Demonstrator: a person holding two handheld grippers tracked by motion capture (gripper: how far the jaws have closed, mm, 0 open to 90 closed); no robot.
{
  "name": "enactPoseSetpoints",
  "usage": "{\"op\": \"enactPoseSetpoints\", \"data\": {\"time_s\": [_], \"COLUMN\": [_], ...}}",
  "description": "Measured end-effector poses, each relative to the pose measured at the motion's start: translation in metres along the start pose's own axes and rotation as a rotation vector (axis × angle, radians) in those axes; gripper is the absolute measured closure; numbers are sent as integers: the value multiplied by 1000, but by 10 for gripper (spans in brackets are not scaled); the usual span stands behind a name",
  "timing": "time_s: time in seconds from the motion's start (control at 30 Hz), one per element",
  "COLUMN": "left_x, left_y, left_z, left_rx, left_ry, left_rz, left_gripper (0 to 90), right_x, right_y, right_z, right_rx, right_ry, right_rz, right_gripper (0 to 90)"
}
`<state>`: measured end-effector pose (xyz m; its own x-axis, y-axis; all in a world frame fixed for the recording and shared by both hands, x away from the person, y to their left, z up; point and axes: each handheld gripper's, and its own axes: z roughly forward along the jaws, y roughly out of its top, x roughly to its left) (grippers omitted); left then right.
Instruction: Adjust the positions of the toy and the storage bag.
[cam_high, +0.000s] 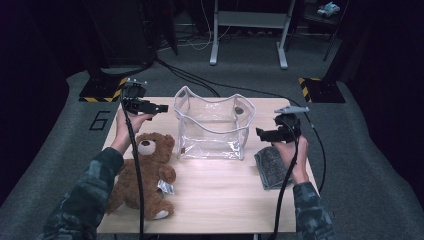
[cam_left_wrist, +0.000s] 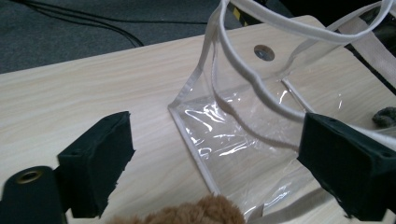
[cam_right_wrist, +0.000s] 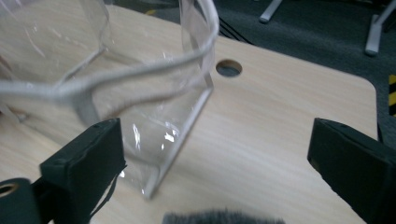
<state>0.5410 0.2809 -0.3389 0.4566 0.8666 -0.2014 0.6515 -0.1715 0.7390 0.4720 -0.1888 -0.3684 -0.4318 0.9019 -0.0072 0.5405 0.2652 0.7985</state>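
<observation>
High view: the clear bag (cam_high: 212, 127) stands mid-table between the left gripper (cam_high: 161, 108) and right gripper (cam_high: 260, 133) — both spread, empty. Left gripper view: bag ahead-right, teddy bear (cam_left_wrist: 196, 212) below. Right gripper view: bag ahead-left — grey cloth (cam_right_wrist: 224, 217) beneath.

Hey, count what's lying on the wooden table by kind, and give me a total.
Clear plastic tote bag with white trim: 1
Brown plush teddy bear: 1
Grey fuzzy cloth pouch: 1
Total: 3
</observation>
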Motion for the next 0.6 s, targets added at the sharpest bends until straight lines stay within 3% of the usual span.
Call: {"op": "enactPoseSetpoints", "data": {"time_s": [0.07,0.23,0.43,0.53,0.6], "left_x": [0,0,1,2,4], "left_y": [-5,-20,-40,-49,-56], "left_z": [-4,-17,-27,-32,-35], "left_rx": [-19,-26,-42,-50,-72], "left_ry": [6,12,22,20,15], "left_rz": [-19,-7,-31,-35,-58], "left_gripper": [69,3,0,0,0], "right_x": [0,-1,-8,-9,-9], "right_y": [-17,-65,-114,-135,-149], "right_z": [-6,-21,-31,-35,-37], "right_rx": [0,-15,-11,-5,-4], "right_ry": [-1,-21,-35,-66,-61], "right_rz": [7,49,129,142,183], "right_gripper": [0,0,0,0,0]}}
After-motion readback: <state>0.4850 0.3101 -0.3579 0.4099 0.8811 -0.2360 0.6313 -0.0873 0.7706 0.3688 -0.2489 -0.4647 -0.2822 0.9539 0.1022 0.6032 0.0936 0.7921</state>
